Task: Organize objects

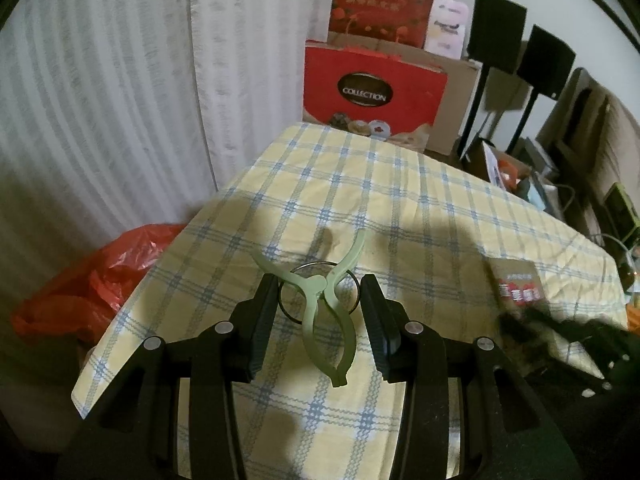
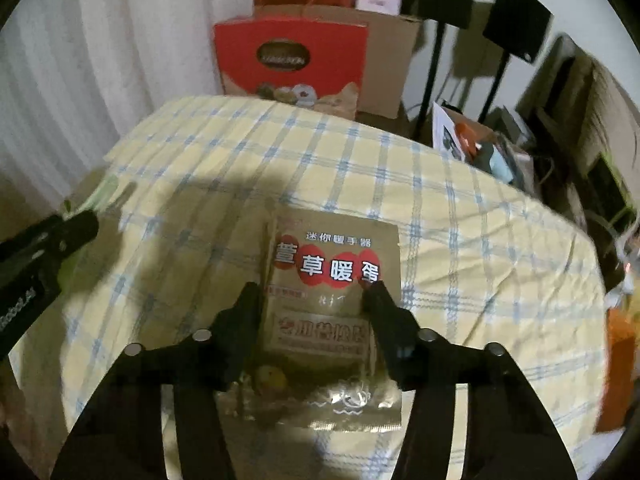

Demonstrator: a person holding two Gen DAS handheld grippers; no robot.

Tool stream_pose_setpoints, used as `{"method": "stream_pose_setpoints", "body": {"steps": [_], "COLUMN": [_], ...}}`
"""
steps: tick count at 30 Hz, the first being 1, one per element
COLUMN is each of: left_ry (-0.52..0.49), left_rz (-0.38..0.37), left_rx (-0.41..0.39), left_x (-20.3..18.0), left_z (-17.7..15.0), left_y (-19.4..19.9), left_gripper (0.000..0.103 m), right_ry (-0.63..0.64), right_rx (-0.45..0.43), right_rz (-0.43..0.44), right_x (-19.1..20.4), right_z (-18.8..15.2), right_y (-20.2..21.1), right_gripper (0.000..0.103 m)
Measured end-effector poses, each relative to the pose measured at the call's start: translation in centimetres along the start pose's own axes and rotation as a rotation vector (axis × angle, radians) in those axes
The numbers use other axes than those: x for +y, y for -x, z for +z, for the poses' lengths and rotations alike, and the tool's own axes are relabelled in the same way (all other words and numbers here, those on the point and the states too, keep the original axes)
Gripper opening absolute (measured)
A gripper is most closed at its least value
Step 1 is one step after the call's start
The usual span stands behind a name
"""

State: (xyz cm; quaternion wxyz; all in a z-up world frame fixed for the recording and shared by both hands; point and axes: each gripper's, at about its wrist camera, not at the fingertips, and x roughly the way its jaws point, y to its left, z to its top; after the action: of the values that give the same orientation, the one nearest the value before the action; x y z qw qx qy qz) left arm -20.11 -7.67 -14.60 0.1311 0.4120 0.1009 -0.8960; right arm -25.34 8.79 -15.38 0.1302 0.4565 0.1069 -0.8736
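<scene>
A pale green clip (image 1: 320, 304) with a metal ring (image 1: 288, 312) hangs just above the checked tablecloth (image 1: 400, 200). My left gripper (image 1: 320, 292) is shut on it, the pads pressing the ring from both sides. In the right wrist view a gold packet (image 2: 336, 264) with red circles and white characters lies flat on the cloth (image 2: 240, 160). My right gripper (image 2: 314, 286) stands open over it, one fingertip on each side, not pinching it. The left gripper (image 2: 86, 220) shows at that view's left edge. The same packet (image 1: 516, 284) and the blurred right gripper (image 1: 560, 332) appear at the right of the left wrist view.
Behind the table stand red gift boxes (image 1: 372, 88), a cardboard box (image 1: 456, 100) and black speakers on stands (image 1: 496, 32). A red plastic bag (image 1: 100, 280) lies left of the table by the white curtain (image 1: 120, 100). Clutter fills the floor at the right (image 2: 488, 152).
</scene>
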Motion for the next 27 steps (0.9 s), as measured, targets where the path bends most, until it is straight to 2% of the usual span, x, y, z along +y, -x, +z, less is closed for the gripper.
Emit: {"method": "stream_pose_setpoints", "body": {"steps": [1, 2, 4, 7, 8, 9, 11, 12, 13, 14, 16, 18, 21, 24, 25, 26, 27], "left_ry": [-0.003, -0.003, -0.002, 0.006, 0.009, 0.010, 0.008, 0.007, 0.003, -0.002, -0.001, 0.010, 0.003, 0.015, 0.016, 0.013, 0.009], "left_rz": [0.000, -0.001, -0.004, -0.001, -0.002, -0.001, -0.003, -0.006, -0.008, -0.012, -0.040, -0.100, -0.144, -0.179, -0.183, -0.182, -0.178], "left_rx": [-0.003, -0.005, -0.009, -0.009, -0.007, -0.004, 0.003, 0.006, 0.009, 0.010, 0.018, 0.037, 0.072, 0.102, 0.106, 0.107, 0.107], "left_x": [-0.1, -0.1, 0.0, 0.3, 0.3, 0.3, 0.2, 0.1, -0.1, -0.2, -0.4, -0.5, -0.6, -1.0, -1.1, -1.3, -1.4], "left_z": [0.0, 0.1, 0.1, 0.2, 0.2, 0.2, 0.1, 0.1, 0.1, 0.1, 0.0, 0.0, -0.1, -0.4, -0.4, -0.4, -0.3], "left_y": [0.1, 0.2, 0.4, 0.4, 0.3, 0.2, -0.1, -0.2, -0.3, -0.3, -0.3, -0.4, -0.8, -1.3, -1.4, -1.5, -1.5], "left_gripper": [0.039, 0.039, 0.039, 0.039, 0.039, 0.039, 0.039, 0.039, 0.039, 0.039, 0.039, 0.039, 0.039, 0.039, 0.039, 0.039, 0.039], "right_ry": [-0.004, -0.026, 0.025, -0.047, -0.065, -0.078, -0.104, -0.117, -0.116, -0.100, -0.011, 0.090, 0.223, 0.166, 0.172, 0.172, 0.168], "right_rx": [0.001, 0.028, 0.009, 0.002, -0.009, -0.016, -0.050, -0.065, -0.075, -0.070, 0.011, 0.028, 0.060, 0.085, 0.066, 0.053, 0.049], "right_rz": [0.083, 0.105, 0.030, 0.125, 0.122, 0.097, 0.068, 0.061, 0.065, 0.078, 0.140, 0.116, 0.063, 0.157, 0.161, 0.172, 0.173], "right_x": [0.1, 0.0, 0.6, -1.2, -1.9, -2.7, -4.5, -5.4, -6.0, -6.3, -6.0, -5.2, -4.4, -6.2, -6.5, -6.7, -6.8], "right_z": [0.3, 0.5, 0.7, 0.6, 0.6, 0.5, 0.5, 0.5, 0.4, 0.5, 1.0, 0.9, 0.9, 1.0, 0.8, 0.6, 0.5], "right_y": [0.4, 0.4, 0.7, 1.2, 1.5, 1.9, 2.7, 3.1, 3.1, 2.8, 1.1, 0.0, -1.9, -2.9, -2.9, -2.8, -2.6], "right_gripper": [0.000, 0.000, 0.000, 0.003, 0.003, 0.009, 0.050, 0.092, 0.101, 0.102, 0.102, 0.102, 0.102, 0.103, 0.101, 0.098, 0.088]}}
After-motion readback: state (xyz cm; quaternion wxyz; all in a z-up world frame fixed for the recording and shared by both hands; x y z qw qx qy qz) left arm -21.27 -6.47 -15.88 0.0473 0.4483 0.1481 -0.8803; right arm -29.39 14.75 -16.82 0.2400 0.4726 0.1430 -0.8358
